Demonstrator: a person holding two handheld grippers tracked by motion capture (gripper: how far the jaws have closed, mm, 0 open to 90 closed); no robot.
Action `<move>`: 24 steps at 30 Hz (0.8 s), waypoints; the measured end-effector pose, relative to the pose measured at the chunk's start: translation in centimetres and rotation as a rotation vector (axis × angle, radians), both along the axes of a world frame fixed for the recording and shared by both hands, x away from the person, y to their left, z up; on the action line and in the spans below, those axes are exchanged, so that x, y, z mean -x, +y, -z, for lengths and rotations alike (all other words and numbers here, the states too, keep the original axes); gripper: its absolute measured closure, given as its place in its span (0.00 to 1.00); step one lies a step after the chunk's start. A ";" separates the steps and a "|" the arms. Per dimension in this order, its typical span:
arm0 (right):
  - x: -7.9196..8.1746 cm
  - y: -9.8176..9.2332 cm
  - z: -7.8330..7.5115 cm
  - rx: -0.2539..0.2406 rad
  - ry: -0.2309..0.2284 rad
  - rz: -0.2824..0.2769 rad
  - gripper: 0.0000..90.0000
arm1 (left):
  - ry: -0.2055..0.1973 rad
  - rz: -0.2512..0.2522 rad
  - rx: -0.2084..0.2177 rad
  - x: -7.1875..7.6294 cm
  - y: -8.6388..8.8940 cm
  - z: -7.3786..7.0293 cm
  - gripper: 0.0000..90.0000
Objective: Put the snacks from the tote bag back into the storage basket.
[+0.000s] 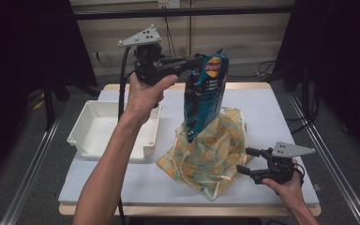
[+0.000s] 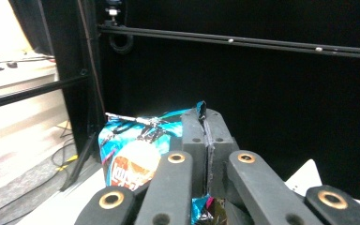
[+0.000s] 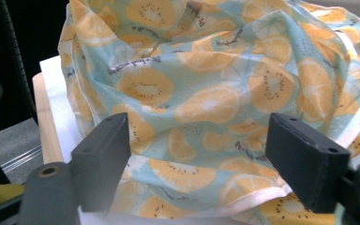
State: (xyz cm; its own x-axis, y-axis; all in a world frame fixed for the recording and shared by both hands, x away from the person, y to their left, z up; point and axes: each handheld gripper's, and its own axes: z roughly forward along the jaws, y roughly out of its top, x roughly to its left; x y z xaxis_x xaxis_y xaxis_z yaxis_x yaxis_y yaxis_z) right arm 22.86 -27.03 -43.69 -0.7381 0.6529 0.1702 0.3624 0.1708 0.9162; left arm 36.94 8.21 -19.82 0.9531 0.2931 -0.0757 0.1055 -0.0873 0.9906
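Note:
A blue chip bag hangs upright over the table, its lower end down in the mouth of a fruit-print drawstring bag. My left gripper is shut on the chip bag's top edge. In the left gripper view the two jaws press together on the crimped seam, with the chip bag below them. My right gripper rests low at the fabric bag's right side, jaws open. In the right gripper view the fruit-print fabric lies just beyond the wide-apart pads, not pinched.
A white plastic bin stands on the left of the white table cover. The drawstring cord trails toward the table's front edge. Dark curtains and metal frame rails surround the table.

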 end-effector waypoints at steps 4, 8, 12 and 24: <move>0.0 0.1 0.1 0.004 0.004 0.005 0.22 | 0.002 -0.030 -0.002 -0.1 1.7 0.0 1.00; 0.0 0.2 0.1 0.008 0.002 0.003 0.21 | -0.008 -0.069 -0.005 0.0 3.5 -0.2 1.00; 0.0 0.3 -0.1 0.007 -0.004 0.004 0.20 | -0.007 -0.107 -0.017 -0.2 5.5 0.2 1.00; 0.2 0.8 0.0 0.012 -0.004 0.007 0.13 | 0.015 -0.192 -0.042 0.2 9.9 1.8 1.00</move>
